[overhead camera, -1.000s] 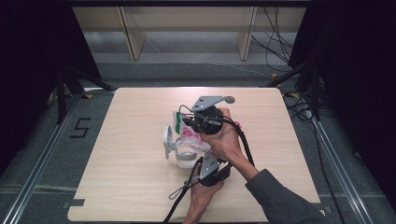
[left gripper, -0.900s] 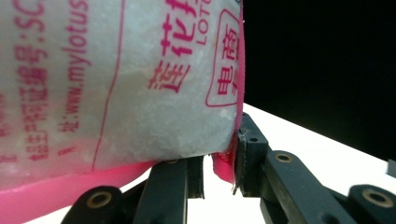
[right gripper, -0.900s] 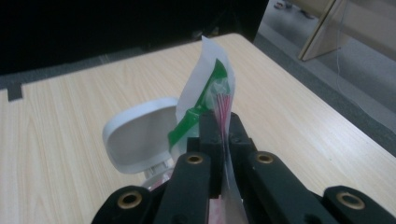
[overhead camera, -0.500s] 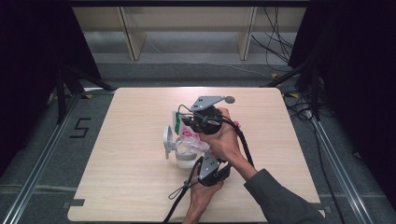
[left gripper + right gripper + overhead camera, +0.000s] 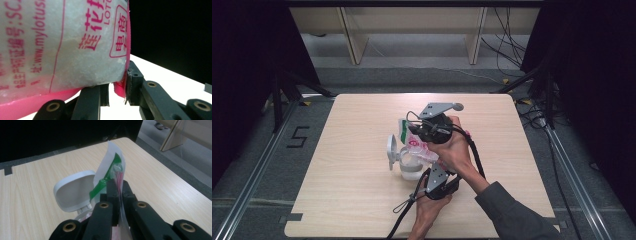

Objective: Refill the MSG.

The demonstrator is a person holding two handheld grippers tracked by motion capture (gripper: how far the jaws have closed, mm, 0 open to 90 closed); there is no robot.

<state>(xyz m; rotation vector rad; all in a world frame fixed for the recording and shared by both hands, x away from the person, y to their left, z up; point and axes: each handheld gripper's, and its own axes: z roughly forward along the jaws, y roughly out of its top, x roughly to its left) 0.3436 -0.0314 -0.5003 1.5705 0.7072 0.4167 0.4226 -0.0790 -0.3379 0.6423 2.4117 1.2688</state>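
A plastic bag of white granules with pink print hangs tilted over a white jar whose flip lid stands open at its left. My right gripper is shut on the bag's green and white top edge, and the open lid lies just beyond it. Lower down, my left gripper is shut on the bag's pink bottom corner. The bag looms close above that gripper's jaws. The jar's mouth is hidden under the bag.
The wooden table has bare surface on every side of the jar. Black cables trail from the grippers toward the near edge. A wooden shelf frame stands on the floor beyond the table.
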